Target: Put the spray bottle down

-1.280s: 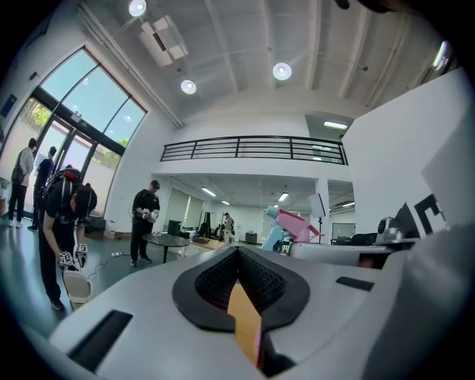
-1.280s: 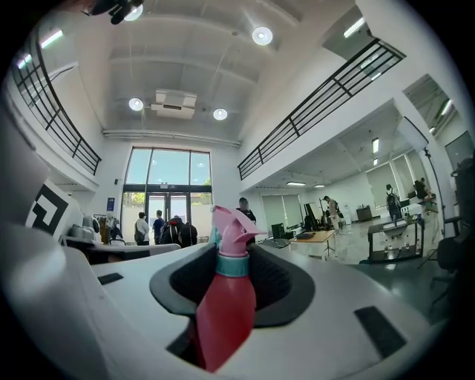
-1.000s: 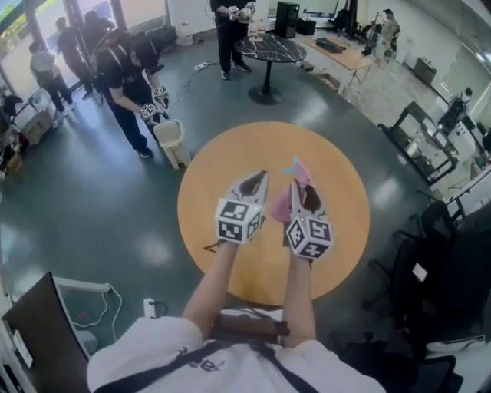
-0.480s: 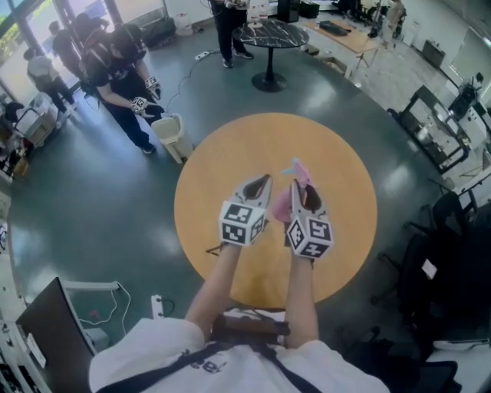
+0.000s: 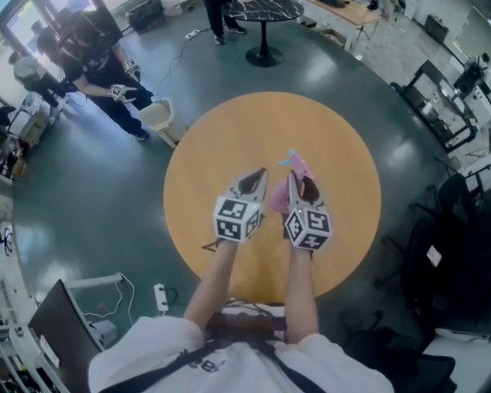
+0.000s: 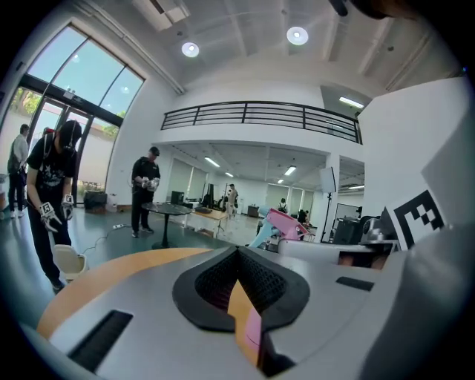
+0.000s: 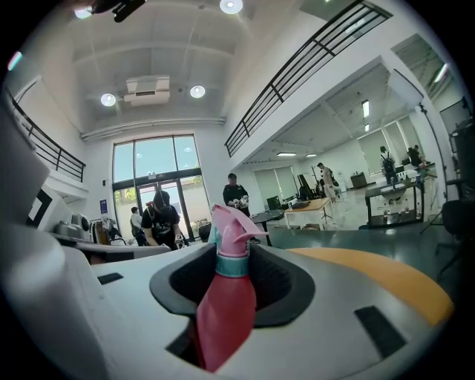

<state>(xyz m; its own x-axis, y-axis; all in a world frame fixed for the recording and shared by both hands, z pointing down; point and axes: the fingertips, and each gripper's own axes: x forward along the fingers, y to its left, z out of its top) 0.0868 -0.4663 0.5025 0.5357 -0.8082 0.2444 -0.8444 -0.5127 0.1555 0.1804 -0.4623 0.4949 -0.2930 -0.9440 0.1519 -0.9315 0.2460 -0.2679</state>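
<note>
A pink spray bottle (image 5: 279, 201) with a teal collar and pink trigger head stands upright between the jaws of my right gripper (image 5: 296, 183), which is shut on its body. In the right gripper view the spray bottle (image 7: 226, 304) fills the gap of the right gripper (image 7: 231, 260). My left gripper (image 5: 256, 178) hovers just left of it, its jaws together with nothing held. From the left gripper (image 6: 237, 256) the bottle's head (image 6: 280, 223) shows to the right. Both hang over the round orange table (image 5: 230, 130).
A person holding grippers bends over a white bin (image 5: 157, 115) at the upper left. A dark round table (image 5: 265, 11) stands beyond. Dark office chairs (image 5: 453, 253) crowd the right side. A power strip (image 5: 159, 295) lies on the floor near left.
Both grippers have sunk together towards the orange table, the right one still gripping the bottle. The table fills more of the head view.
</note>
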